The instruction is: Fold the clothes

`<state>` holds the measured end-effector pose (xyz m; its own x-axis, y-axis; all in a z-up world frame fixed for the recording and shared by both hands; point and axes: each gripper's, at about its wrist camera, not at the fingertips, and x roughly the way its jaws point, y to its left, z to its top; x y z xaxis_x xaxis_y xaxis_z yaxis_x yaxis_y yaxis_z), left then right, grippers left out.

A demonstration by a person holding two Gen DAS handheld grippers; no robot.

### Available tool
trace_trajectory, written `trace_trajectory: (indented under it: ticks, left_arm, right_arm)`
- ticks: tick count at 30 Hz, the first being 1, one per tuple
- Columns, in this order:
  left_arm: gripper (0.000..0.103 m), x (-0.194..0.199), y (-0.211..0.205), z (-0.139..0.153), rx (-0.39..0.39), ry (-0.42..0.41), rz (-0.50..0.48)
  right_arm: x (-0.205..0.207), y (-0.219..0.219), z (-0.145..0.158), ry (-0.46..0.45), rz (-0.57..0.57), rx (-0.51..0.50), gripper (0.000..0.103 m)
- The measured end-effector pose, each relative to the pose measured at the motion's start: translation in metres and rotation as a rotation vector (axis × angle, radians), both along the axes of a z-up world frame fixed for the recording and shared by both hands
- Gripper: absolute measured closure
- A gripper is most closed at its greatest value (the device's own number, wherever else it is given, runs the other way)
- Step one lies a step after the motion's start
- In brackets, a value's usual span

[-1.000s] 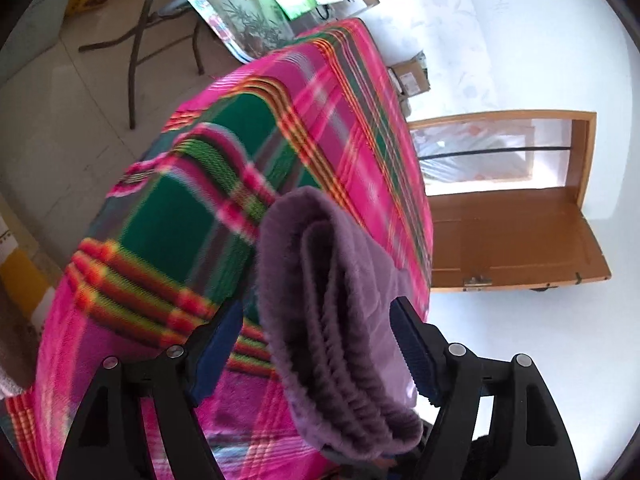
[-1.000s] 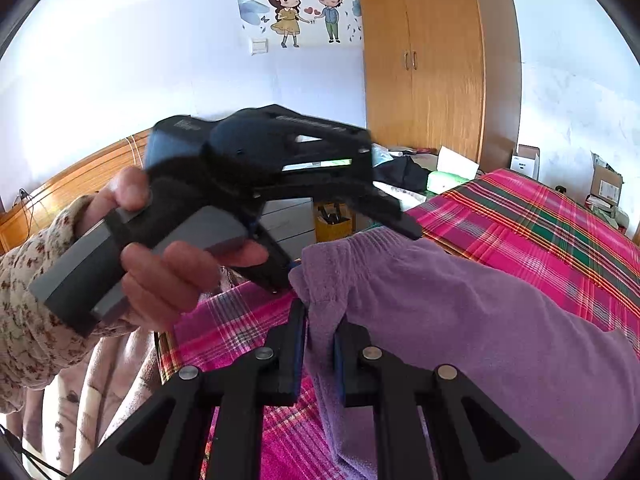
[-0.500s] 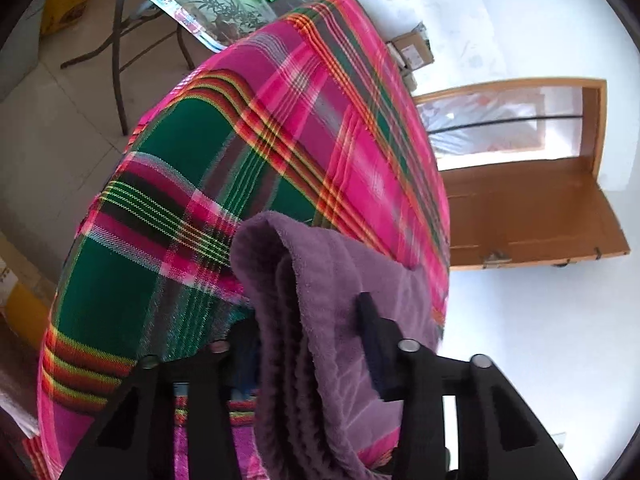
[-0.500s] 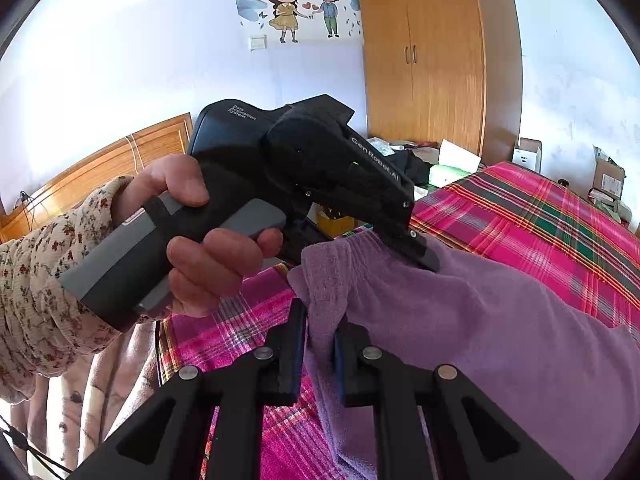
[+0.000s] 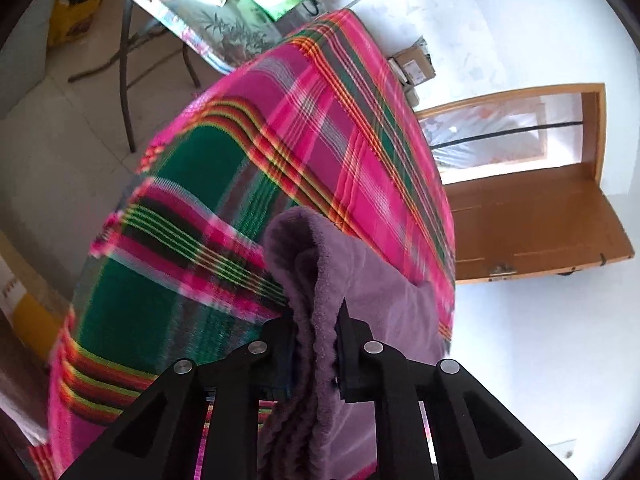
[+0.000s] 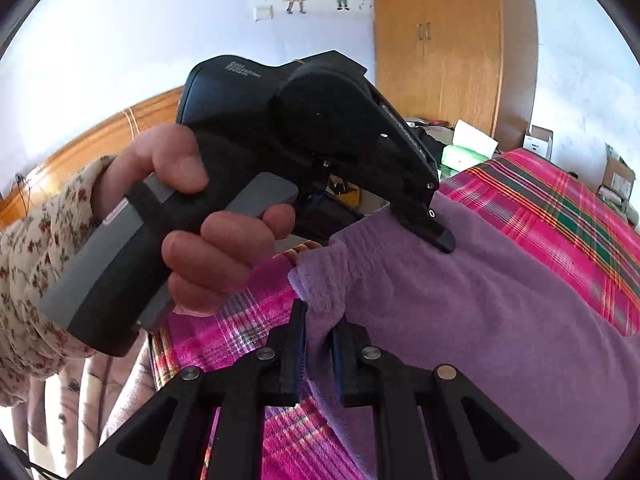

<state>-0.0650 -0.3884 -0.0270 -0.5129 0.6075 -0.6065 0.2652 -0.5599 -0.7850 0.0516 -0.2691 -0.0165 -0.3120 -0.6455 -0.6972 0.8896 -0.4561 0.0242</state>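
Your left gripper (image 5: 316,344) is clamped on a bunched edge of the soft purple fleece garment (image 5: 360,308), which is lifted above the pink-and-green plaid blanket (image 5: 248,184). Your right gripper (image 6: 320,344) pinches another edge of that fleece close beside it. Your left hand (image 6: 192,216), in a floral sleeve (image 6: 28,264), grips the handle.

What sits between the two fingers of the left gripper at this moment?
A bunched edge of the purple garment, pinched between the left gripper's fingers. The left wrist view shows it, with the plaid cloth beyond.
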Motion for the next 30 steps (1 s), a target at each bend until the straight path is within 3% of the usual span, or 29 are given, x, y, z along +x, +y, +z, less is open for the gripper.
trace_trajectory:
  ticks: [6,11,16,21,26,30]
  left_arm:
    - [0.089,-0.004,-0.008,-0.011,0.016,-0.009,0.008]
    - [0.089,-0.003,0.000,-0.002,-0.047,0.014,-0.004]
    - [0.089,-0.001,-0.006,-0.010,0.012,0.015,0.013]
    - [0.089,0.001,-0.005,-0.010,-0.001,0.005,0.018]
    - [0.089,0.001,-0.009,-0.011,0.012,-0.002,0.025]
    - [0.089,0.001,-0.007,-0.011,0.007,0.000,0.029]
  right_arm:
    - [-0.001,-0.009,-0.005,0.004,0.002,0.041,0.091]
    - [-0.004,-0.008,-0.007,-0.011,0.000,0.048,0.091]
    - [-0.010,0.005,-0.002,-0.061,0.014,0.040,0.084]
    - [-0.016,0.031,0.012,-0.102,0.028,0.009,0.083]
    - [-0.064,0.105,0.039,-0.169,-0.104,-0.084,0.079]
    - [-0.132,0.164,0.053,-0.091,-0.374,-0.060,0.073]
